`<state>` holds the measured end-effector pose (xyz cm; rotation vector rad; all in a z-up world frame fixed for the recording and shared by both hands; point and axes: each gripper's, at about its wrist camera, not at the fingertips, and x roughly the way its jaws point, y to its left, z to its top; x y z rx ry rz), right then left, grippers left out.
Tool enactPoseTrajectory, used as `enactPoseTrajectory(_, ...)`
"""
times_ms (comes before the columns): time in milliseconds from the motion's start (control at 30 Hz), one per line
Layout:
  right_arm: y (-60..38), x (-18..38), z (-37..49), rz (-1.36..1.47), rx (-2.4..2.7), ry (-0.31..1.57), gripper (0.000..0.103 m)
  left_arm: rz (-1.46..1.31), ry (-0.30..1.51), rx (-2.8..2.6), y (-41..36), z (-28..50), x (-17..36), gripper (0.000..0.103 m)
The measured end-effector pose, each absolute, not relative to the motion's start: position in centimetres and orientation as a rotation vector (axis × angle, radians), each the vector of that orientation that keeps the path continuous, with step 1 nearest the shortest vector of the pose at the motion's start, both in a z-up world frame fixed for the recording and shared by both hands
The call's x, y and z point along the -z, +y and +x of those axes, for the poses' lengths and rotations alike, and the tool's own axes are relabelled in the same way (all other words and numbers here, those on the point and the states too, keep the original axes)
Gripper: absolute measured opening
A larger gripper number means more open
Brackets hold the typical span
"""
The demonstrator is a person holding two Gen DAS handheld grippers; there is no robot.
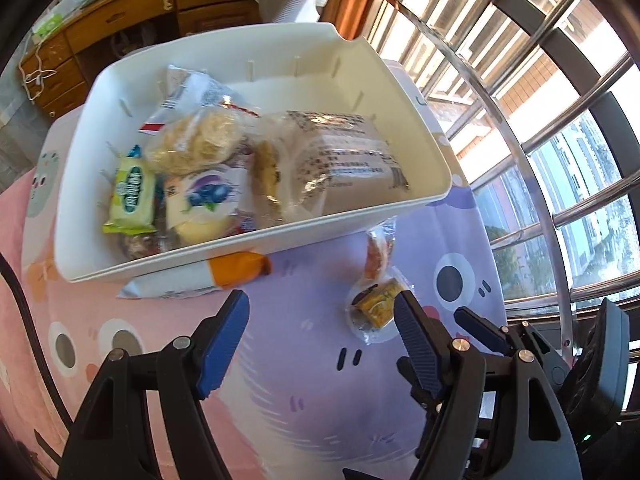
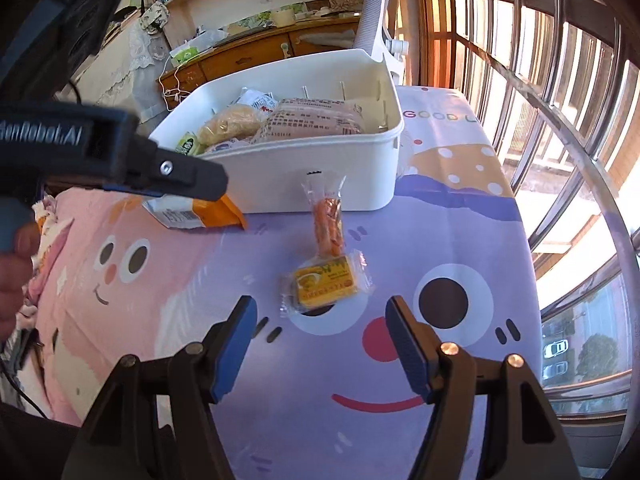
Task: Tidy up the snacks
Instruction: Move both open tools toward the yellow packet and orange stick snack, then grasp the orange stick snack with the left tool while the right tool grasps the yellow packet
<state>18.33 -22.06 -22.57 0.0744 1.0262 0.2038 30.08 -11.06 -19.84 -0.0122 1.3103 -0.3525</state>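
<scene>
A white plastic bin (image 1: 248, 248) (image 2: 320, 184) holds several wrapped snacks, among them a large clear bag (image 1: 340, 160) and a blueberry packet (image 1: 208, 196). Three snacks lie on the cloth in front of it: an orange-and-white packet (image 1: 200, 278) (image 2: 200, 216), a clear-wrapped orange snack (image 1: 378, 254) (image 2: 329, 224), and a small yellow packet (image 1: 376, 306) (image 2: 326, 284). My left gripper (image 1: 322, 304) is open and empty just short of the bin. My right gripper (image 2: 320, 316) is open and empty, just behind the yellow packet. The right gripper also shows in the left wrist view (image 1: 480, 332).
A cartoon-print cloth (image 2: 400, 400) covers the table. A wooden drawer desk (image 2: 260, 56) and a chair (image 2: 376, 12) stand behind the bin. A barred window (image 2: 560, 120) runs along the right side. The left gripper's body (image 2: 120, 152) crosses the right wrist view at the left.
</scene>
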Motion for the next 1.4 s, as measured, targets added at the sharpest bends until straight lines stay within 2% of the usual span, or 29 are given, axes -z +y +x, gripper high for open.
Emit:
enactPoseTrajectory(433, -22.7, 25.1, 19.2, -0.005, -0.281, 0.985, 0.067, -0.032, 1.421, 0.426, -15.4, 32.6, 24.2, 0.073)
enactPoseTrajectory(600, -22.3, 26.0, 19.8, 0.001, -0.311, 0.992, 0.067, -0.045, 1.447, 0.411, -16.2, 33.5, 26.0, 0.069)
enactPoseTrajectory(800, -21.9, 26.8, 20.4, -0.007, -0.347, 0.994, 0.067, -0.078, 1.493, 0.398, -17.1, 34.3, 28.1, 0.058)
enactPoseTrajectory(867, -21.9, 27.0, 20.6, -0.004, -0.353, 0.999, 0.067, -0.078, 1.489, 0.398, -17.4, 34.5, 28.3, 0.05)
enactPoseTrajectory(1000, -21.9, 27.2, 20.7, 0.003, -0.354, 0.991, 0.067, -0.072, 1.469, 0.379, -17.7, 34.8, 28.5, 0.045)
enactPoseTrajectory(1133, -21.8, 27.2, 20.8, 0.0, -0.357, 0.983, 0.067, -0.087, 1.473, 0.39, -17.9, 34.9, 28.5, 0.03)
enactPoseTrajectory(1167, -21.8, 27.2, 20.7, -0.003, -0.358, 0.982, 0.066, -0.093, 1.471, 0.394, -17.9, 34.9, 28.4, 0.024)
enactPoseTrajectory(1233, -21.9, 27.2, 20.6, -0.009, -0.357, 0.981, 0.06, -0.104, 1.468, 0.403, -17.9, 34.9, 28.4, 0.02)
enactPoseTrajectory(1400, -22.2, 27.2, 20.7, 0.016, -0.356, 0.991, 0.053, -0.124, 1.453, 0.423, -17.8, 35.0, 27.9, 0.018)
